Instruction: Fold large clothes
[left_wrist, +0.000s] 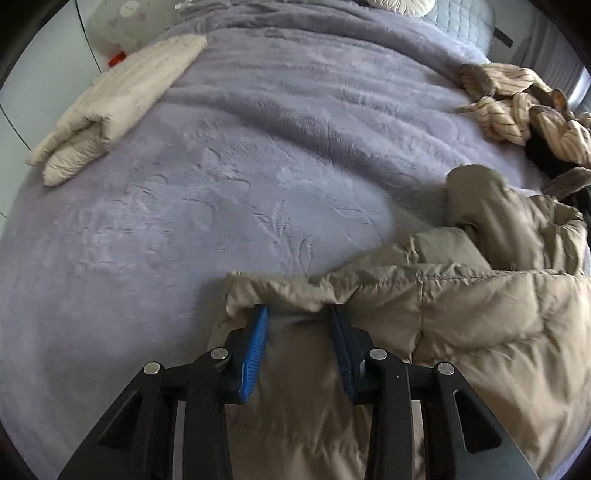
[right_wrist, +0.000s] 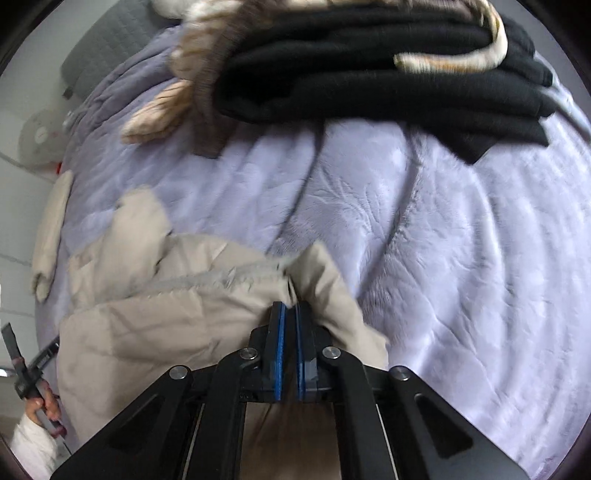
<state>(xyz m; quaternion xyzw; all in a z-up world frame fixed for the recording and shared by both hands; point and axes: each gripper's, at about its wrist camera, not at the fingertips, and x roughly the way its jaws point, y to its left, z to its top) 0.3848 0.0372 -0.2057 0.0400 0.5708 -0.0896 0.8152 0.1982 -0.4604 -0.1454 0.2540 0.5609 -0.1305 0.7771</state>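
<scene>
A bed covered by a lavender plush blanket fills both views, with a grey quilted headboard at its far end and a pale wall beside it. One khaki puffer jacket lies bunched on the blanket at the near edge of the bed; its long axis runs roughly along that edge, from the left tool across to the right tool, and one sleeve sticks up and away toward the headboard. The lower part of the jacket drops out of sight below both cameras, so its full outline cannot be made out. The left tool stands with its two blue-padded fingers apart, a corner of the jacket's hem lying loosely between them without being pinched. The right tool is clenched on a fold of the jacket near the fuzzy grey lining, its pads nearly together. Beyond the jacket, toward the headboard, one folded cream padded garment lies at the bed's left side. At the right side sits a pile of a striped cream knit and a folded black garment, blurred in the right wrist view and partly cut off by the frame. A white fan stands off the bed, only partly visible.
</scene>
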